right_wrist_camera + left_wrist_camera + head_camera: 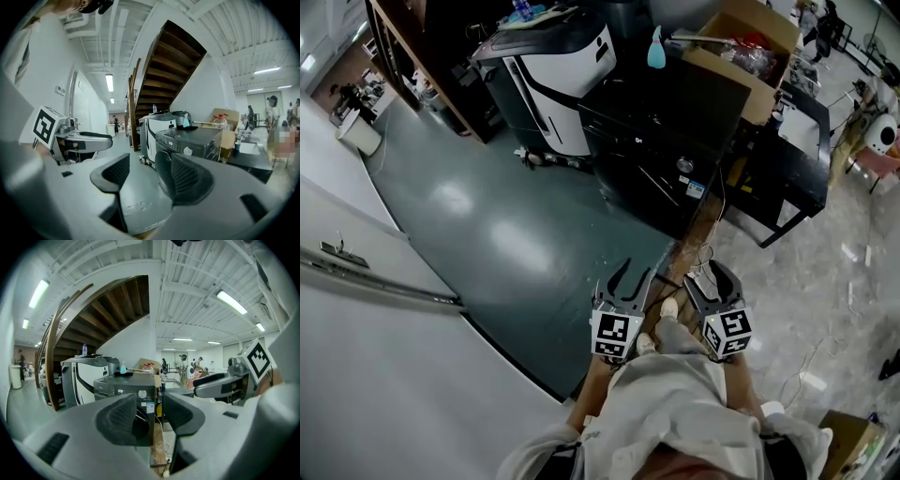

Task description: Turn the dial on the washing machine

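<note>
The black washing machine (670, 141) stands across the floor, well ahead of both grippers, with its round silver dial (684, 165) on the front panel. The dial also shows in the left gripper view (142, 393) and on the machine (197, 138) in the right gripper view as a small knob (187, 151). My left gripper (636, 274) and right gripper (712, 279) are held side by side close to the person's body. The left gripper (150, 416) is open with nothing between its pads. The right gripper (150, 176) also stands open and holds nothing.
A white and black appliance (562, 66) stands left of the washer, with a wooden staircase (164, 65) behind it. A teal bottle (656, 49) and a cardboard box (750, 42) sit on or beside the machine's top. A black table (792, 164) is to the right; cables (698, 258) lie on the floor.
</note>
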